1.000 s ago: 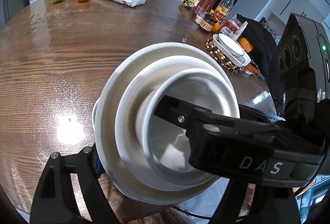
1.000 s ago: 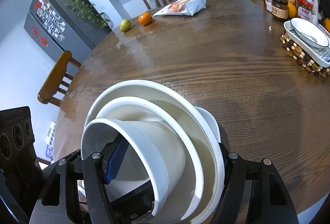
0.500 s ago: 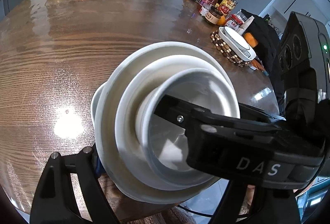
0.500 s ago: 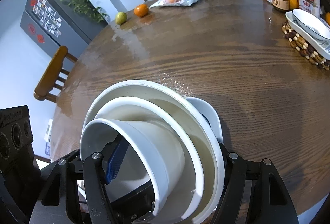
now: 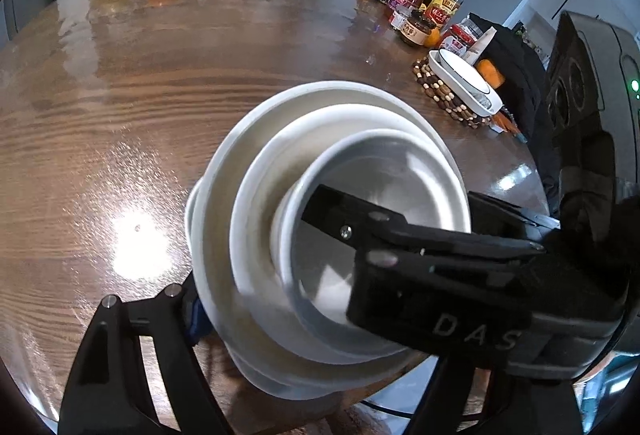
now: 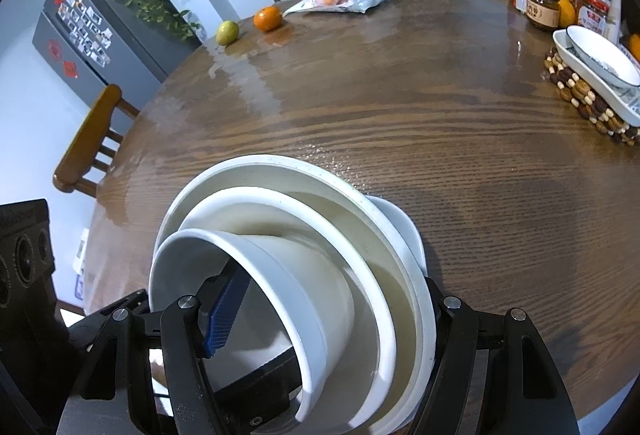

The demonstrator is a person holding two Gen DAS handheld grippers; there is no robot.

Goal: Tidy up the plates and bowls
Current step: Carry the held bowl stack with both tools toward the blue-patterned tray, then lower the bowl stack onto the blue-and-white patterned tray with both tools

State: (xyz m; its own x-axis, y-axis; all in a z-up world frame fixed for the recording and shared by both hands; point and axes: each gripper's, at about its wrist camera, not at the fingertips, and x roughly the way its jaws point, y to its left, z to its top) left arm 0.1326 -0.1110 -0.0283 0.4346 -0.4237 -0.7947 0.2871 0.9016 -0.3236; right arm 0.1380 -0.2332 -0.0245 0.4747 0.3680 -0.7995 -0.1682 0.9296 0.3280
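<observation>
stack of nested white bowls and plates [image 6: 320, 295]: tilted, held above near edge of wooden table [image 6: 400, 107] | right gripper [image 6: 320, 355]: clamped across stack | left gripper [image 5: 280, 299]: jaws just closing slightly, gripping stack | beaded trivet [image 6: 588, 103] with dish: far right

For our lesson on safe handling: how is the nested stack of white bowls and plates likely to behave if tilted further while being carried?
The stack looks glazed and glossy, so pieces may slide against each other. The innermost bowl already leans off-centre, so it seems apt to shift or tip out. It looks ceramic: probably heavy and breakable over the wooden table.
</observation>
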